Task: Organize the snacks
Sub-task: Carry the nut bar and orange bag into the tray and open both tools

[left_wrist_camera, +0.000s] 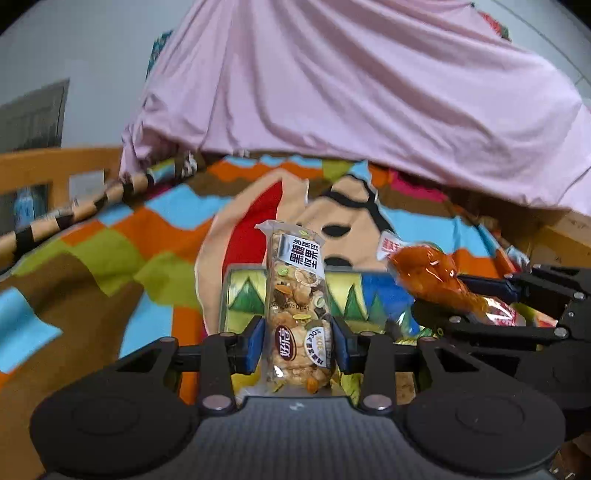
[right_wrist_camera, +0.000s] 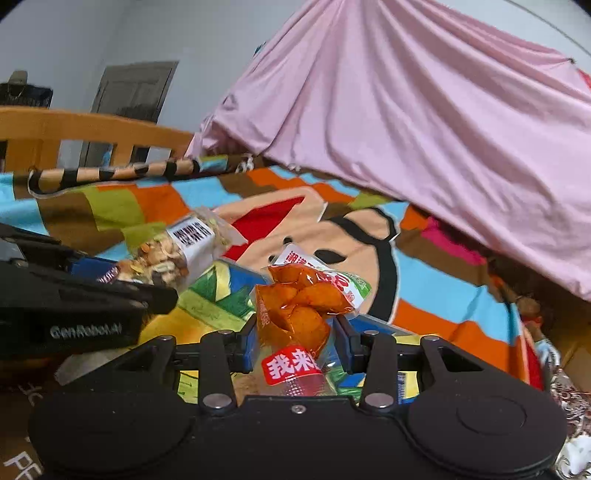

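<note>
Patchwork bedspread behind, left tool clamping nut bar upright, right tool clamping orange snack pack pointing away.

Pale grey wall, dark grey panelled door behind an orange wooden bed rail, bed covered by a bright patchwork cartoon blanket, pink sheet draped high over its far side, soft even light
</note>
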The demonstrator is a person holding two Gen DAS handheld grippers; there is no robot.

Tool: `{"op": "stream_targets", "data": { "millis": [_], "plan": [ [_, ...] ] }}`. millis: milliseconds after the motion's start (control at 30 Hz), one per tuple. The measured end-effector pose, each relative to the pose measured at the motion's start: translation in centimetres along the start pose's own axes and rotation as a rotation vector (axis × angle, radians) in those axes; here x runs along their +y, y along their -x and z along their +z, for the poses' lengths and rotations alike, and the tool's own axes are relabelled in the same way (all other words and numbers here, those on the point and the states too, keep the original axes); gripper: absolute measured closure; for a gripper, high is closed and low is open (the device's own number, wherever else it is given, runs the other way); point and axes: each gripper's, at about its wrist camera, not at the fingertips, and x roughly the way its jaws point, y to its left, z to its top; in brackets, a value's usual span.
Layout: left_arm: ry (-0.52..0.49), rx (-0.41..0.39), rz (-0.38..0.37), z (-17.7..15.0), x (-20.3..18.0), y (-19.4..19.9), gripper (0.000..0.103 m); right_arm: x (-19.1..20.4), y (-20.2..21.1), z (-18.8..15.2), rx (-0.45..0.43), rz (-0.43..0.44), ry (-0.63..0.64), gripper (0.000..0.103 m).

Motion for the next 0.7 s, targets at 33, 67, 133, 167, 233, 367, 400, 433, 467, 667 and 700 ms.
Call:
{"op": "stream_targets", "data": {
  "millis": [33, 67, 133, 167, 233, 367, 400, 433, 467, 667, 700],
  "plan": [
    [0.008, 0.016, 0.002, -0.2, 0.3, -0.6, 0.061, 0.2, -0.6, -0.2, 0.011, 0.005, 0.008, 0.06],
    [0.016, 0.033, 0.003, -0.4, 0.5, -1.0, 0.061, 0.4, -1.0, -0.3, 0.021, 0.009, 0.015, 0.06],
    [0.023, 0.068, 0.011, -0.9, 0.8, -1.8, 0.061, 0.8, -2.0, -0.7, 0.05, 0.018, 0.029, 0.06],
    [0.023, 0.088, 0.013, -1.0, 1.0, -2.1, 0.061, 0.9, -2.4, -1.0, 0.064, 0.023, 0.034, 0.06],
    [0.027, 0.128, 0.007, -1.3, 1.2, -2.8, 0.061, 1.1, -3.1, -1.4, 0.094, 0.031, 0.043, 0.06],
    [0.025, 0.185, 0.015, -1.9, 1.5, -3.8, 0.061, 1.5, -4.2, -2.2, 0.148, 0.042, 0.058, 0.06],
    [0.028, 0.2, 0.013, -2.1, 1.5, -4.1, 0.061, 1.6, -4.4, -2.4, 0.162, 0.045, 0.06, 0.06],
    [0.03, 0.211, 0.013, -2.2, 1.6, -4.2, 0.061, 1.7, -4.7, -2.6, 0.177, 0.049, 0.061, 0.06],
    [0.03, 0.219, 0.014, -2.4, 1.6, -4.4, 0.061, 1.8, -4.8, -2.8, 0.186, 0.051, 0.06, 0.06],
    [0.018, 0.23, 0.012, -2.7, 1.3, -4.6, 0.061, 1.8, -5.1, -3.2, 0.198, 0.052, 0.043, 0.06],
    [0.018, 0.233, 0.01, -2.7, 1.3, -4.7, 0.061, 1.8, -5.2, -3.2, 0.2, 0.053, 0.04, 0.059]
  ]
}}
